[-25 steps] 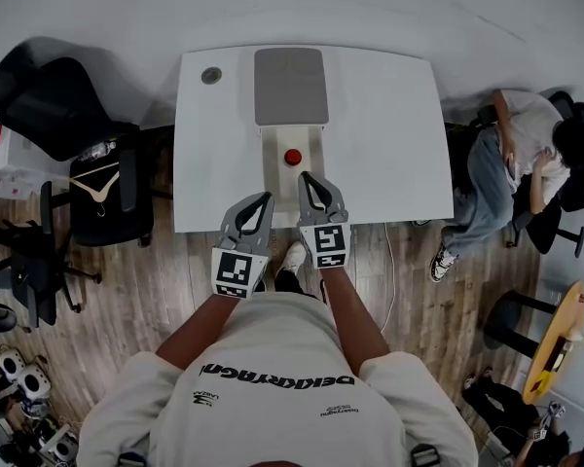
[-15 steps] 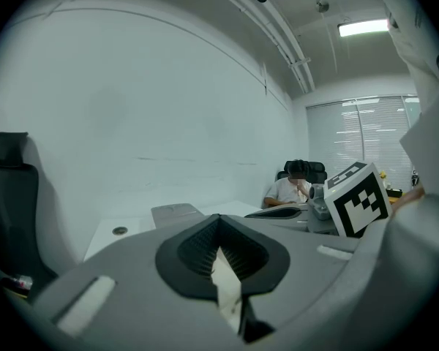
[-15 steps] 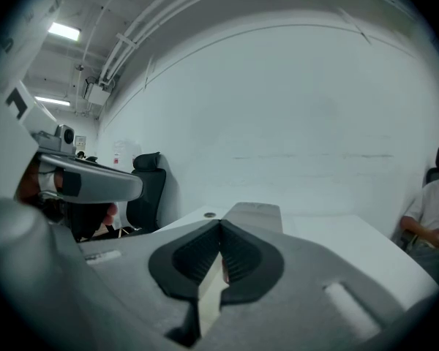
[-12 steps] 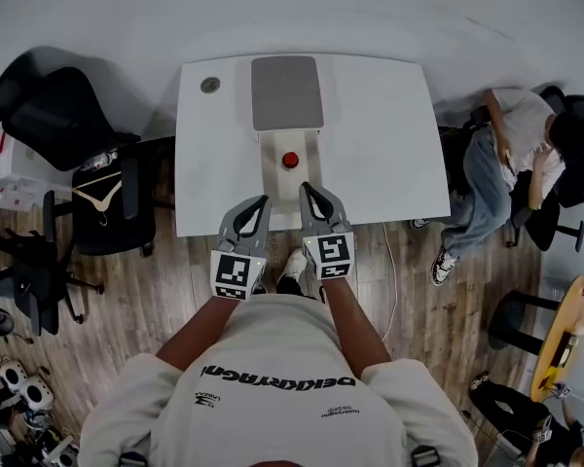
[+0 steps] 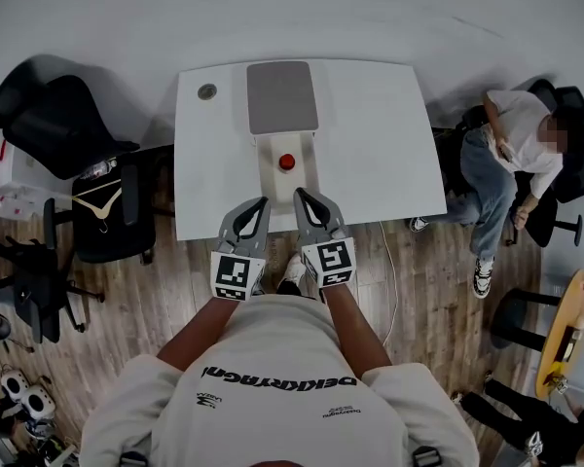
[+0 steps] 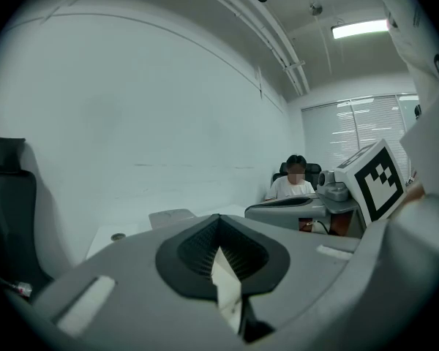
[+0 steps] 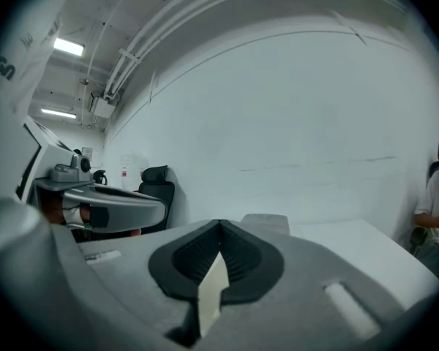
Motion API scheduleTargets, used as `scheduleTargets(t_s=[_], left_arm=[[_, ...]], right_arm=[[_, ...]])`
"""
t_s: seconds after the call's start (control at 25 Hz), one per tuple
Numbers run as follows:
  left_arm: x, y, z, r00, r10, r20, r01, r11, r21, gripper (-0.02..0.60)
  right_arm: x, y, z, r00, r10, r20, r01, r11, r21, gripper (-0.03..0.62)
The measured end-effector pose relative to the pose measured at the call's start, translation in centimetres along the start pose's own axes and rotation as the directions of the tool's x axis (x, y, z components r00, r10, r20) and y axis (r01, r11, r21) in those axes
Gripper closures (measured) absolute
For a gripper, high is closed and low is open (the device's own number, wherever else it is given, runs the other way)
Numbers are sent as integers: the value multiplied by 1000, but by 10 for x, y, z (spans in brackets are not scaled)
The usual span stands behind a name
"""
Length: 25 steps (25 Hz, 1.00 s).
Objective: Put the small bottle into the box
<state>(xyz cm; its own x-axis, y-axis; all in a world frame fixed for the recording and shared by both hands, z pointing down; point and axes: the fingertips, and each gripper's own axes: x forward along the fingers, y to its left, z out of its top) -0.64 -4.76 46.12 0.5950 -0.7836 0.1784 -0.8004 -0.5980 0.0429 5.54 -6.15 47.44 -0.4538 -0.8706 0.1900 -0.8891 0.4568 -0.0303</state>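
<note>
Small bottle (image 5: 287, 161), red cap up, nobody's holding it

It stands on what looks like the cream box (image 5: 285, 185), just below the grey lid (image 5: 282, 96) mid tabletop (image 5: 389, 144). Left claw (image 5: 262, 203) and right claw (image 5: 300, 196) are both pressed together on nothing at the near edge, probably just lined up to reach.

Head view: taken from high above, aimed steeply down; whole white table (image 5: 370, 144) and floor around it covered from afar. Left gripper view: mounted on left gripper (image 5: 264, 200), set close behind jaws, faced nearly level across table toward wall (image 6: 132, 101). Right gripper view: mounted on right gripper (image 5: 300, 194), faced likewise. Table and seated person (image 5: 511, 154) shared by all three.
</note>
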Motion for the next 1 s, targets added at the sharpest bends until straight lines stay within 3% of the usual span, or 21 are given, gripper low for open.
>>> scheduleTargets(t_s=[1.0], left_arm=[[12, -16, 20, 998, -52, 39, 52, 999, 15, 575]], right_arm=[[-18, -9, 27, 997, -27, 69, 25, 999, 35, 599]])
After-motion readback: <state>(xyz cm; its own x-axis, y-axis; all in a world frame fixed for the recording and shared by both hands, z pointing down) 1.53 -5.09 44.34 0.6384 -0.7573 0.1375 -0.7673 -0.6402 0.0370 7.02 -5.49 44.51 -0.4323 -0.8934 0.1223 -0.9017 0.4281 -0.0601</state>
